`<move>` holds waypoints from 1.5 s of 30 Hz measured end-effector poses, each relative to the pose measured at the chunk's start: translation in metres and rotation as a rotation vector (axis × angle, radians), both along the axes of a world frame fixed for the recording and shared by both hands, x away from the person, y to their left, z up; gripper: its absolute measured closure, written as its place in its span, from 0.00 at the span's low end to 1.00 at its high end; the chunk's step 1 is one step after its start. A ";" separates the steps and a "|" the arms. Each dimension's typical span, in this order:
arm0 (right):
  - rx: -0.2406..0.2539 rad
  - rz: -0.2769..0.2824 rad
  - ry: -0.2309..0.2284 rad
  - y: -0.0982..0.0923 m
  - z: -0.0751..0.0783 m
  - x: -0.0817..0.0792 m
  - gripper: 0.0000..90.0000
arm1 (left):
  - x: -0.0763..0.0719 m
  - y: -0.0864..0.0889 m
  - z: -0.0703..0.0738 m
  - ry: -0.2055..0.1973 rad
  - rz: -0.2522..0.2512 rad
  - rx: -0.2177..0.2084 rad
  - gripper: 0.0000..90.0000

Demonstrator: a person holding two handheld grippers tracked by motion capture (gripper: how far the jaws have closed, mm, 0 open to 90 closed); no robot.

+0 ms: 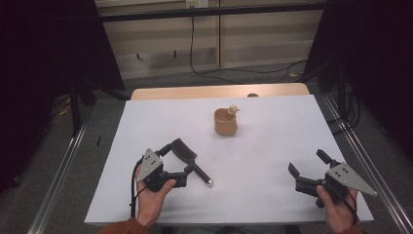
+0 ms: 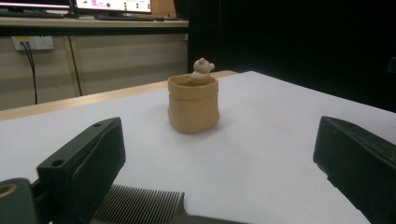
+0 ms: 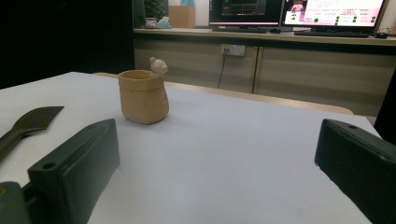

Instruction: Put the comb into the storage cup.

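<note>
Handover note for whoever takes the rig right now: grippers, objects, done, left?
Left gripper: open, jaws either side of the black comb, nothing gripped yet.
Right gripper: open, empty, low over the white table at its right near edge.
Tan cup with a small bear figure on its rim stands upright mid-table, untouched.
Done: nothing picked up.
Left: probably close on the comb and lift it.

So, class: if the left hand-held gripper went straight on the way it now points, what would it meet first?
Probably the comb, lying just ahead between the left hand-held gripper's open jaws; beyond it stands the tan pot, though depth is hard to judge.
</note>
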State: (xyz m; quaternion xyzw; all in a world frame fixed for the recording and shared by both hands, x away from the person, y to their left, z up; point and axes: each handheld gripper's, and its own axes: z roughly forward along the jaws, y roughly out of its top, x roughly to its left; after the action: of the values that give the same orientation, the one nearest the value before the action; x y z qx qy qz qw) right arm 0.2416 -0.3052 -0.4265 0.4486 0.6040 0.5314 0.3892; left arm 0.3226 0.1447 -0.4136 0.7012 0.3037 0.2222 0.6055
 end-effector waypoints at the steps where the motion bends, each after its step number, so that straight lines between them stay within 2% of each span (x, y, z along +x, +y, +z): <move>1: 0.000 0.000 0.000 0.000 0.000 0.000 0.00 | 0.000 0.000 0.000 0.000 0.000 0.000 0.03; 6: -0.003 -0.004 -0.001 0.000 0.000 0.000 0.00 | 0.007 -0.012 0.005 -0.018 -0.005 0.009 0.03; 9: -0.003 0.001 -0.001 0.000 0.000 0.000 0.00 | 0.013 -0.020 0.008 -0.045 -0.032 0.013 0.03; 11: -0.004 0.004 -0.003 0.000 0.000 -0.001 0.00 | 0.016 -0.024 0.009 -0.044 -0.037 0.011 0.03; 16: -0.004 0.003 -0.003 0.000 0.000 -0.001 0.00 | 0.020 -0.032 0.004 -0.042 -0.042 0.027 0.03; 18: -0.005 0.004 -0.001 0.000 0.000 0.000 0.00 | 0.020 -0.034 0.000 -0.066 -0.035 0.036 0.02; 20: -0.010 0.001 -0.001 0.000 0.000 0.000 0.00 | 0.020 -0.034 -0.003 -0.047 -0.053 0.008 0.01; 21: -0.011 0.000 -0.002 0.000 0.000 0.000 0.00 | 0.021 -0.034 -0.003 -0.047 -0.057 0.011 0.01; 22: -0.014 -0.001 0.000 0.000 0.000 0.000 0.00 | 0.021 -0.032 -0.003 -0.047 -0.063 -0.021 0.02; 26: -0.016 -0.001 -0.004 0.000 0.000 0.000 0.00 | 0.023 -0.030 -0.004 -0.047 -0.055 -0.023 0.04; 29: -0.013 -0.001 -0.001 0.000 0.000 0.000 0.00 | 0.024 -0.031 -0.007 -0.028 -0.049 -0.013 0.08; 31: -0.016 0.000 0.001 0.000 0.000 0.000 0.00 | 0.024 -0.032 -0.006 -0.041 -0.049 -0.017 0.17; 32: -0.016 0.000 0.001 0.000 0.000 0.000 0.00 | 0.024 -0.032 -0.006 -0.040 -0.050 -0.023 0.17; 33: -0.017 0.001 -0.002 0.000 0.000 -0.001 0.00 | 0.023 -0.032 -0.006 -0.039 -0.047 -0.031 0.22; 35: -0.015 0.001 -0.001 0.000 0.000 -0.001 0.00 | 0.023 -0.032 -0.006 -0.040 -0.040 -0.028 0.25; 36: -0.015 0.001 -0.001 0.000 0.000 -0.001 0.00 | 0.023 -0.031 -0.005 -0.038 -0.040 -0.035 0.25; 38: -0.016 0.001 0.000 0.000 0.000 -0.001 0.00 | 0.023 -0.030 -0.005 -0.040 -0.040 -0.046 0.36; 39: -0.016 0.003 -0.001 0.000 -0.001 0.000 0.00 | 0.023 -0.030 -0.005 -0.019 -0.044 -0.051 0.40; 45: -0.015 0.003 0.003 0.000 -0.001 -0.001 0.00 | 0.023 -0.030 -0.005 -0.020 -0.055 -0.074 0.51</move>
State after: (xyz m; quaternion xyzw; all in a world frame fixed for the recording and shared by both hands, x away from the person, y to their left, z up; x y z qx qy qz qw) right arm 0.2410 -0.3049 -0.4271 0.4458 0.6092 0.5269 0.3906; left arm 0.3454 0.1150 -0.4182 0.6843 0.2862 0.2010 0.6398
